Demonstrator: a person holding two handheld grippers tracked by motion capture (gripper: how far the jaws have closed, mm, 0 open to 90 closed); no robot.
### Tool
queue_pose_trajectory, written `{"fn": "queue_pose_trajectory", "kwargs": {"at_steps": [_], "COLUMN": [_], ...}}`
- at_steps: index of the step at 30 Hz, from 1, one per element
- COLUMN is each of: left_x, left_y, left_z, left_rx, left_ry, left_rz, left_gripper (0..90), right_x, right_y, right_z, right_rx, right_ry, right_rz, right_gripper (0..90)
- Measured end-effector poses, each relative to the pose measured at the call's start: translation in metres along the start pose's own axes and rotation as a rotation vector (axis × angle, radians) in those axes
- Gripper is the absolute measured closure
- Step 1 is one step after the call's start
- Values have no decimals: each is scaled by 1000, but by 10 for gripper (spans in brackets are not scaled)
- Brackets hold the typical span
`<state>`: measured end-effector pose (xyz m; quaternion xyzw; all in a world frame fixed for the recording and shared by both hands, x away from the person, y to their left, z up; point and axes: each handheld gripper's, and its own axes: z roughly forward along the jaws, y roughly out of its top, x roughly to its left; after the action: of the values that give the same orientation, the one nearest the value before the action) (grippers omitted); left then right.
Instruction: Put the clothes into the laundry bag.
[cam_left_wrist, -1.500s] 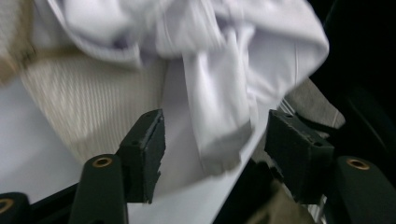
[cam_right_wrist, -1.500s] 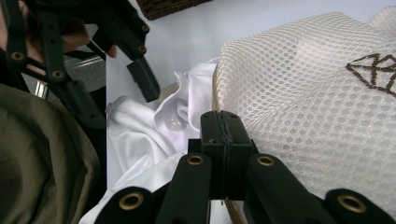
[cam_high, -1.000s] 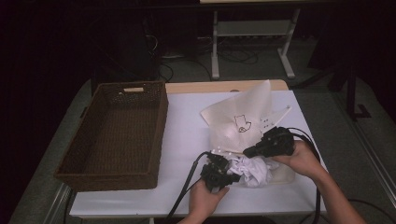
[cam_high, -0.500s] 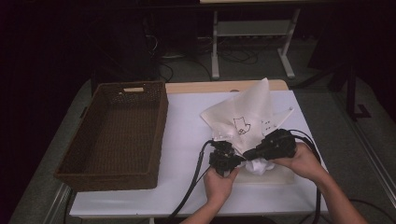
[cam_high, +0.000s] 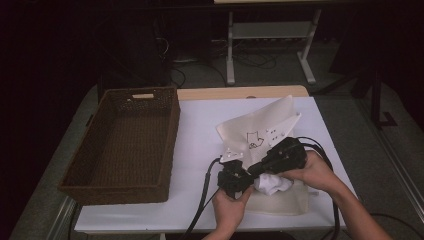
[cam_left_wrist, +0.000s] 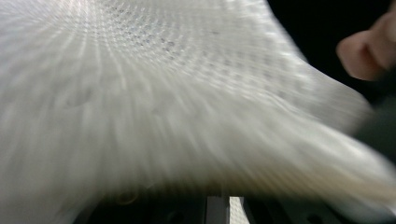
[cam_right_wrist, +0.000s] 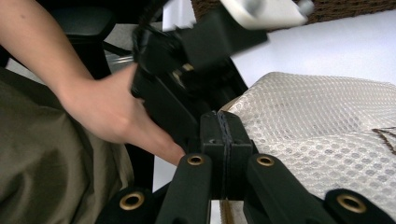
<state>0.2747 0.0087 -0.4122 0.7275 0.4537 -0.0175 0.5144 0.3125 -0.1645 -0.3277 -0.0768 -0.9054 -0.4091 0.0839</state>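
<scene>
High view: left gripper (cam_high: 234, 179) and right gripper (cam_high: 280, 156) meet over a cream mesh bag (cam_high: 260, 131) on the white table (cam_high: 200, 125), right of a wicker basket (cam_high: 125, 145).
Left gripper view: blurred mesh bag (cam_left_wrist: 163, 102) drapes over the pressed-together jaws.
Right gripper view: right gripper (cam_right_wrist: 223, 128) jaws pressed together, pinching the mesh bag (cam_right_wrist: 317, 126) edge; left gripper (cam_right_wrist: 187, 51) just beside.

black grippers (cam_right_wrist: 223, 140) | brass screws | black cables | olive garment

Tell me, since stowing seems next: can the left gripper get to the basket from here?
Probably yes: bare table lies between the left gripper and the basket, though it is shut on the cloth.
</scene>
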Motion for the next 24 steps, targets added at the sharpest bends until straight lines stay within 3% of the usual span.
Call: {"fn": "queue_pose_trajectory", "kwargs": {"at_steps": [5,9,12,14,16,20,24], "left_x": [6,14,23,23,22,21,21], "left_y": [9,19,28,29,27,21,16], "left_z": [19,36,46,42,35,17,-1], "left_rx": [-45,-38,1,27,64,121,178], "left_ry": [26,48,48,27,25,10,-14], "left_rz": [-40,-63,-87,-87,-51,-26,-23], "left_gripper": [880,879,878,867,817,729,677], "right_x": [-5,-16,-26,-31,-32,-31,-30], "right_y": [-8,-23,-33,-35,-36,-34,-33], "right_z": [-11,-20,-24,-25,-25,-23,-21], "right_rx": [-27,-48,-75,-86,-85,-76,-68], "right_ry": [-31,-53,-72,-77,-84,-94,-104], "right_rz": [22,77,118,136,133,127,126], "right_gripper": [894,894,893,893,892,892,892]}}
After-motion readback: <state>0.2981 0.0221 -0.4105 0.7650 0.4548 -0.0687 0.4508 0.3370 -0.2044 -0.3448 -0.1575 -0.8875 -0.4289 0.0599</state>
